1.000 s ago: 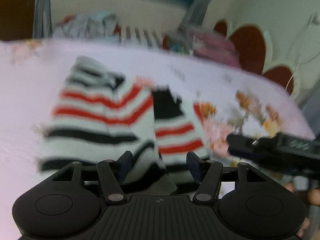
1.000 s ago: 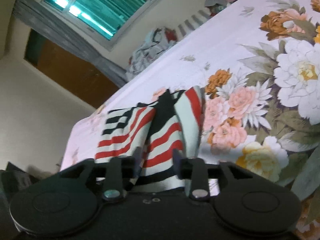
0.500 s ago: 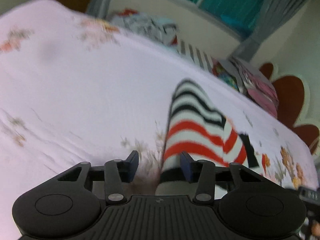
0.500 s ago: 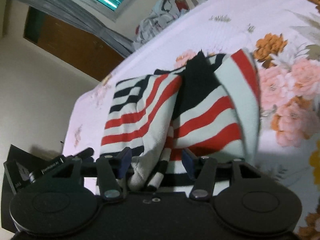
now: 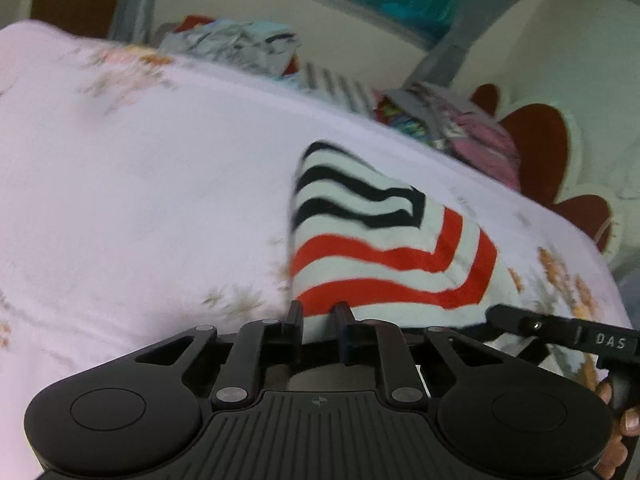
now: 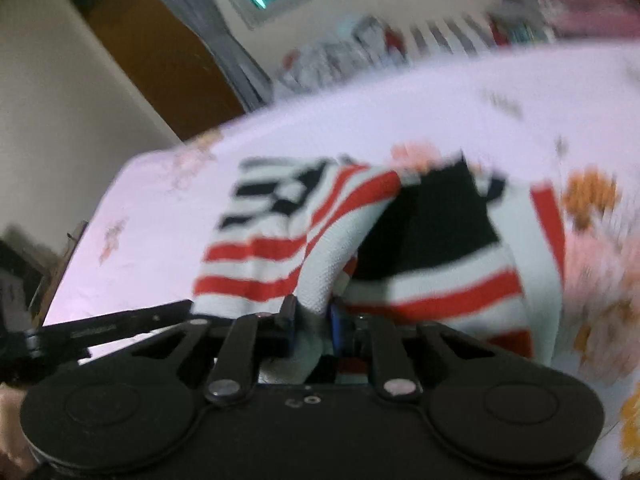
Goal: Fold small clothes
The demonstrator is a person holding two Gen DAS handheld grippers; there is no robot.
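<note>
A small white garment with black and red stripes (image 5: 384, 248) lies on the flowered bed sheet (image 5: 140, 200). In the left wrist view my left gripper (image 5: 319, 312) is at the garment's near left corner. Its jaws are closing, with the cloth edge pinched between the fingers. In the right wrist view the garment (image 6: 440, 256) shows two striped halves with a raised fold between them. My right gripper (image 6: 313, 314) is closing its jaws on that white fold at the near edge. Each gripper shows in the other's view: the right gripper (image 5: 560, 328) and the left gripper (image 6: 108, 330).
A heap of loose clothes (image 5: 240, 44) and a pink stack (image 5: 480, 136) lie at the bed's far edge. A red and white headboard (image 5: 540, 148) stands at the right. A brown door (image 6: 160, 52) and a window are behind. A hand (image 5: 616, 436) holds the right gripper.
Both grippers' jaws have narrowed from wide apart to pinching the garment's near edge. The left gripper shifted to the garment's left corner. The right wrist view rolled, and the fold has lifted.
</note>
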